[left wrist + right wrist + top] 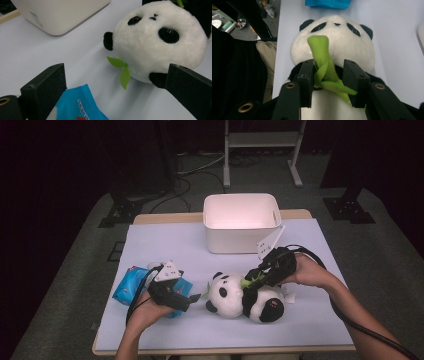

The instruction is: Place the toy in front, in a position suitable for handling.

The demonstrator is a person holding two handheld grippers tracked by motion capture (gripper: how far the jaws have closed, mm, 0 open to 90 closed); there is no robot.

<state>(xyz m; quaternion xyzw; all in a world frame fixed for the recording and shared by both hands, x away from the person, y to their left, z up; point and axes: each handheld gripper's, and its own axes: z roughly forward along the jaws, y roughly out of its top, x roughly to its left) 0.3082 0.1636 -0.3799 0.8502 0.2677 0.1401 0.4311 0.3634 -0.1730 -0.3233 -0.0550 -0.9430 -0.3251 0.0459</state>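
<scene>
Right claw [327,82] straddles the panda's [239,296] green bamboo [324,67], jaws part-open, not pinching. Panda lies mid-tabletop [165,240] before the bin [241,220]. Left claw [112,95] gapes, empty. Next: squeeze, then lift.

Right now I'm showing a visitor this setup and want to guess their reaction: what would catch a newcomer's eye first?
Most likely the plush panda lying at the middle of the white-covered table, with the right gripper over its chest and the green bamboo sprig between its fingers. Next, the white bin glowing brightly at the far edge, then the blue packet by the left gripper.
</scene>
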